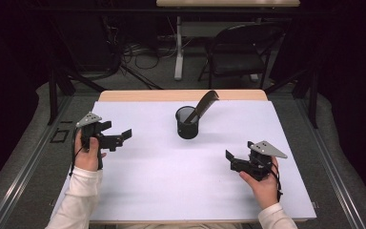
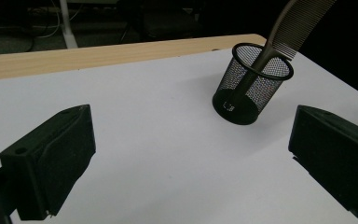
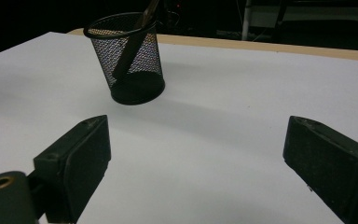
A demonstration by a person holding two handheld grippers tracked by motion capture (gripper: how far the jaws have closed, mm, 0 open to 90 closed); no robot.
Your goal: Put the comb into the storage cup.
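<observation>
High view shows my left tool (image 1: pixel 119 135) at the left of the frame and my right tool (image 1: pixel 232 160) at lower right, both with jaws spread wide, gripping nothing and hovering over the white table (image 1: pixel 147 181). Between them, near the frame's centre, stands a black mesh cup (image 1: pixel 187 123) with a comb (image 1: pixel 204 104) leaning out of it to the upper right. I judge the comb light, stiff and thin; I'd pinch its flat toothed end above the rim, since the cup looks easy to tip.

The comb (image 2: pixel 303 21) is cut off by the top edge; its lower handle blurs behind the mesh cup (image 2: pixel 249 86).
</observation>
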